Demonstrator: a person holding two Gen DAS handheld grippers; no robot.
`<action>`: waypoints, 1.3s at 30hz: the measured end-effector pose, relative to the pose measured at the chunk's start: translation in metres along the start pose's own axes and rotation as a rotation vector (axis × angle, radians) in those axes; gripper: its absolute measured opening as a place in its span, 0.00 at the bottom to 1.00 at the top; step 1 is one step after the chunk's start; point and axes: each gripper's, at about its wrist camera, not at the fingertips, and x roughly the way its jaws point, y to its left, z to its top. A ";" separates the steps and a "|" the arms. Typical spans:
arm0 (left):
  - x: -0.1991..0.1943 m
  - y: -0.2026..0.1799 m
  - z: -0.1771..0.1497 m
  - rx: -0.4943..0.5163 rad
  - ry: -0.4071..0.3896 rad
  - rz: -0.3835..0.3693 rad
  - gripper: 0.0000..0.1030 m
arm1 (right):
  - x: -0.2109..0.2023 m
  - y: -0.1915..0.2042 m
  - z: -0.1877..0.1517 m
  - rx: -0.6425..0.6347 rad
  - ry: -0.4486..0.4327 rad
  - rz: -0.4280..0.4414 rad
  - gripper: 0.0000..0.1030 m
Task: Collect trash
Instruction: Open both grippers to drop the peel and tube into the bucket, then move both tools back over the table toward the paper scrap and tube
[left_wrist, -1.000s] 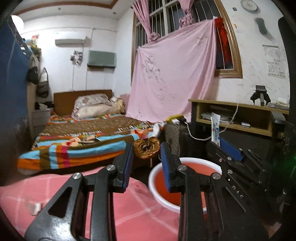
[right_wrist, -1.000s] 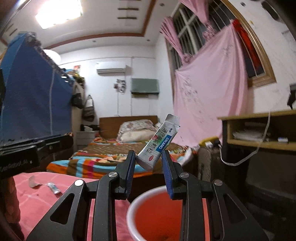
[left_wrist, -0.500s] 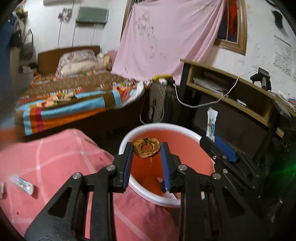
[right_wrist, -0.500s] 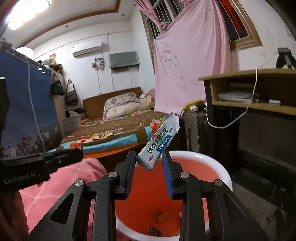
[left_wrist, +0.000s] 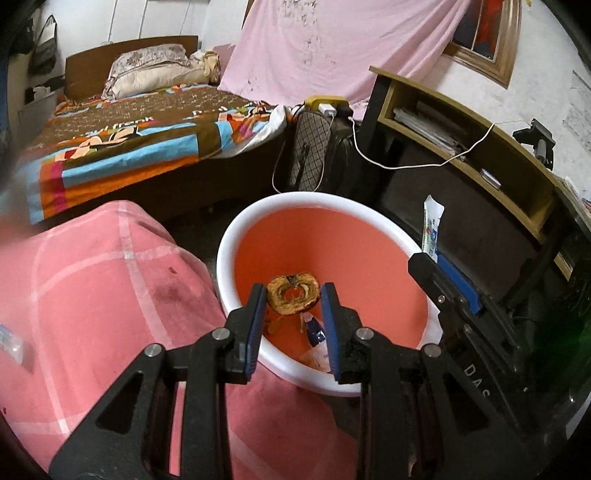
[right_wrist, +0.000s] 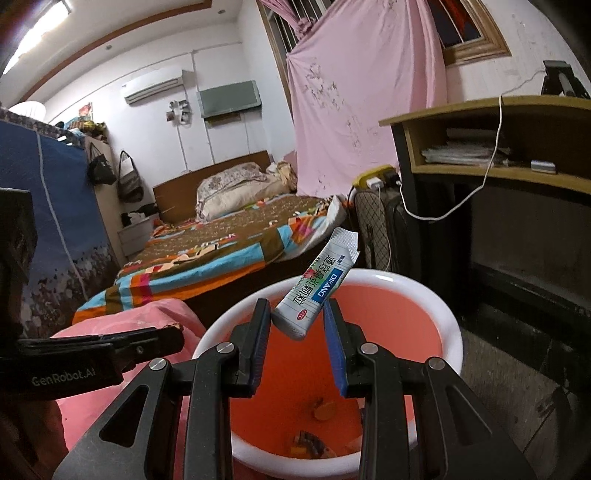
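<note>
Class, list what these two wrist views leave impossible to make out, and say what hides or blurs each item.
- Left wrist view: scraps on the bin floor, partly hidden by the left gripper and its dried ring.
- Left wrist view: small item on the pink cloth, blurred and cut by the left edge.
- Right wrist view: small print on the sachet held by the right gripper, too small.

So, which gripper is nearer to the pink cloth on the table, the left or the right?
Left. The left gripper holds a brown ring over the bin, right at the pink cloth. The right gripper, holding a sachet, is across the bin from it.
</note>
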 end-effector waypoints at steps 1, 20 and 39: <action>0.001 -0.001 0.000 0.000 0.003 0.005 0.10 | 0.001 0.000 -0.001 0.002 0.011 0.001 0.27; -0.004 0.012 0.002 -0.066 -0.023 0.037 0.31 | 0.004 -0.008 -0.001 0.033 0.041 -0.024 0.43; -0.088 0.057 -0.023 -0.159 -0.238 0.126 0.65 | -0.030 0.013 0.008 0.030 -0.173 0.021 0.84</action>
